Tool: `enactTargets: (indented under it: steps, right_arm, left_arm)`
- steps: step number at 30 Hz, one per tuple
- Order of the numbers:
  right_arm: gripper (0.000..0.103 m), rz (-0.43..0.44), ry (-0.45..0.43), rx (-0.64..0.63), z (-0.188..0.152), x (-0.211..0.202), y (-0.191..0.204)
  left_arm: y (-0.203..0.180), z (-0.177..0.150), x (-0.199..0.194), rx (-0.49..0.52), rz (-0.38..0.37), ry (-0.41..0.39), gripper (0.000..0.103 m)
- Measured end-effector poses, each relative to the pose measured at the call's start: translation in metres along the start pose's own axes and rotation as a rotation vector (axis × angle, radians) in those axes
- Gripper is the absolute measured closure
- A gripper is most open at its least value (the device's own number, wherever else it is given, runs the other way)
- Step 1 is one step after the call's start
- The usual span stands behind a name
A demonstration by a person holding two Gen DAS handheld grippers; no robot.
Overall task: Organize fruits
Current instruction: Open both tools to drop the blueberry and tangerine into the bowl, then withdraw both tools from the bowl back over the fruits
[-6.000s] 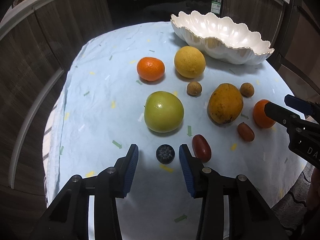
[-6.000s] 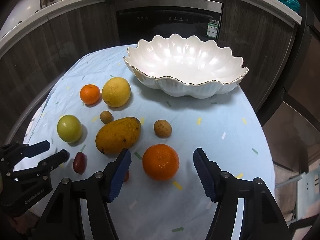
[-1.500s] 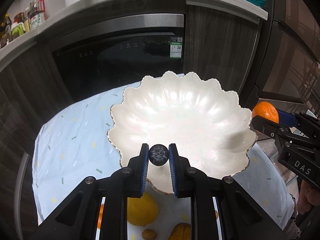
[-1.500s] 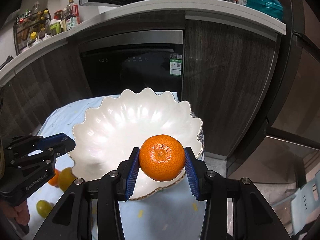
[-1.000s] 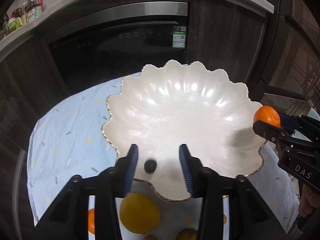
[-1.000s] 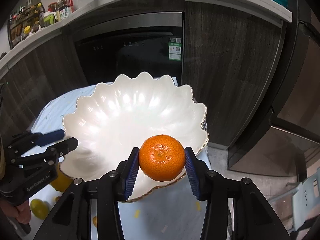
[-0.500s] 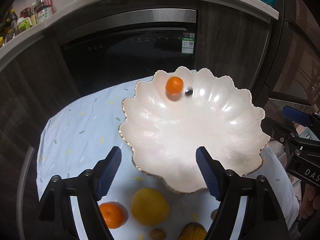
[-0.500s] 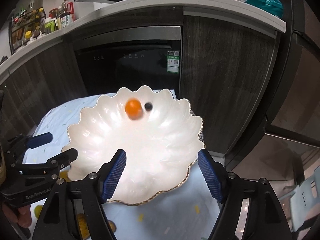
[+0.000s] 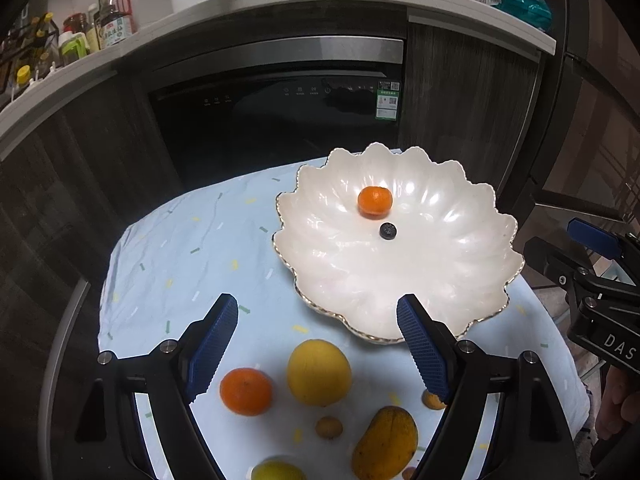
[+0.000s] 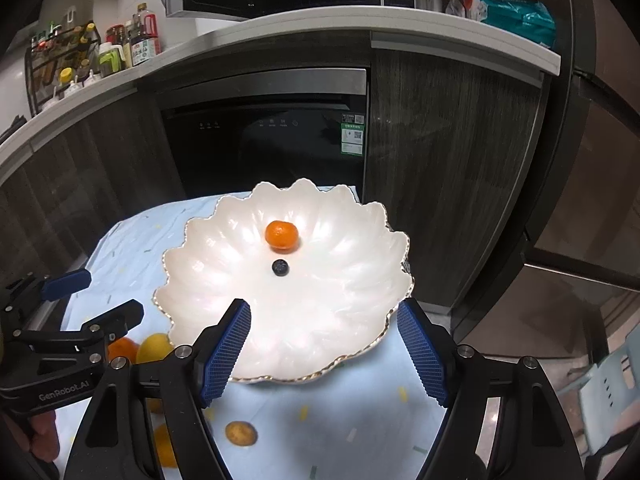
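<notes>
- Inside scalloped white bowl [image 9: 440, 280]: tangerine [image 9: 375, 201] and blueberry [image 9: 387, 231], near each other, apart.
- Left gripper [image 9: 320, 344]: spread wide, holding nothing.
- Right gripper [image 10: 324, 350]: spread wide, holding nothing.

The bowl [image 10: 320, 332] looks like glossy, pearly ceramic with a thin gold rim. The tablecloth [image 9: 180, 248] is matt, creased cloth. Gripper pads [image 9: 212, 344] are ribbed blue, probably rubber, on matt black plastic. The cabinet [image 10: 448, 168] shows dark wood grain; the tangerine [image 10: 281, 235] is slightly shiny.
</notes>
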State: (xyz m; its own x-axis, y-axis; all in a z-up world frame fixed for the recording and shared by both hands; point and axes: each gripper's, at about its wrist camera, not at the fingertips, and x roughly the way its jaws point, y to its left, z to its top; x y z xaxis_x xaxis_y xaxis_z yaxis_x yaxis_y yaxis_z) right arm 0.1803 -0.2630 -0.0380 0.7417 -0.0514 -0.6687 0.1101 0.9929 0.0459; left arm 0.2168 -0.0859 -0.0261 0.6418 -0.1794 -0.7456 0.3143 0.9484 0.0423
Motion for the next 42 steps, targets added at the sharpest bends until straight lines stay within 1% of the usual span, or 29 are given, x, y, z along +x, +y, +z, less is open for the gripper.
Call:
enactTargets:
  steps: [8, 18, 32, 42]
  right_arm:
    - [0.027, -0.007, -0.014, -0.005, -0.003, -0.016, 0.003]
    - [0.027, 0.004, -0.027, -0.020, -0.009, -0.031, 0.014]
    - [0.027, 0.016, -0.035, -0.035, -0.018, -0.042, 0.024]
    - [0.027, 0.029, -0.025, -0.055, -0.031, -0.042, 0.034]
  left_arm:
    - [0.003, -0.009, -0.018, -0.007, 0.000, -0.022, 0.021]
    - [0.011, -0.018, -0.037, -0.020, 0.012, -0.046, 0.021]
    - [0.018, -0.031, -0.050, -0.034, 0.022, -0.055, 0.021]
    - [0.024, -0.047, -0.054, -0.033, 0.040, -0.051, 0.021]
